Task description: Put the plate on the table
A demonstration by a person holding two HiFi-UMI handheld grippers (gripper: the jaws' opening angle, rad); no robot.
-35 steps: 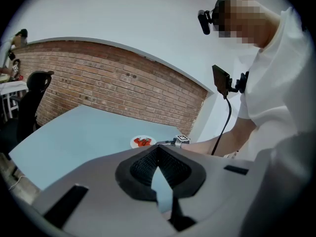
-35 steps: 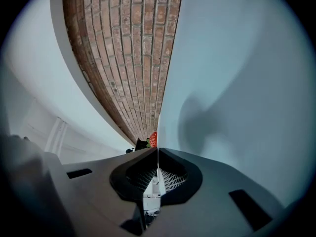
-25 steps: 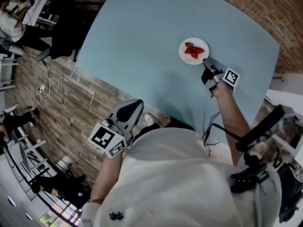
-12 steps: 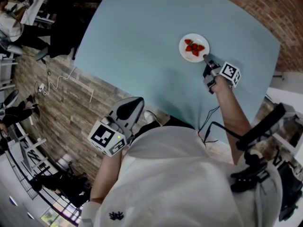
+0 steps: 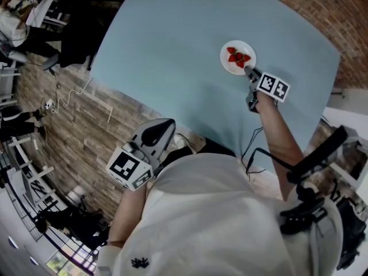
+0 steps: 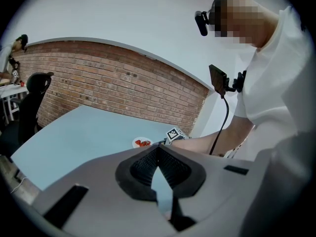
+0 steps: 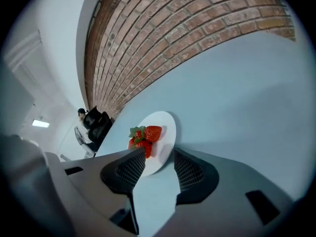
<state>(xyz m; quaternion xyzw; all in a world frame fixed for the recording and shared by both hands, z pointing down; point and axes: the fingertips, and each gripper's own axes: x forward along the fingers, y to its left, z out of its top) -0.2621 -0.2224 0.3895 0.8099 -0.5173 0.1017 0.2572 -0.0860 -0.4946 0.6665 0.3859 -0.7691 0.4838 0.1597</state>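
Note:
A small white plate [image 5: 229,67] with several strawberries [image 5: 237,57] sits flat on the light blue table [image 5: 172,45], toward its far right. My right gripper [image 5: 249,72] is at the plate's near rim. In the right gripper view the plate [image 7: 166,126] and the strawberries [image 7: 143,137] lie just ahead of the right gripper [image 7: 158,157]. Its jaws have just been opening and now stand wide, with the rim in the gap and neither pad touching it. My left gripper [image 5: 157,133] is held back by my body, off the table, shut on nothing [image 6: 158,150].
A brick wall [image 7: 163,38] runs along the table's far side. Office chairs and a seated person [image 5: 23,16] are off the table's left end. A cable [image 5: 72,99] lies on the wood floor below the table's near edge.
The right gripper has rolled so its marker cube faces up, and its jaws have opened off the plate's rim. The plate stays on the table. The left gripper has not moved.

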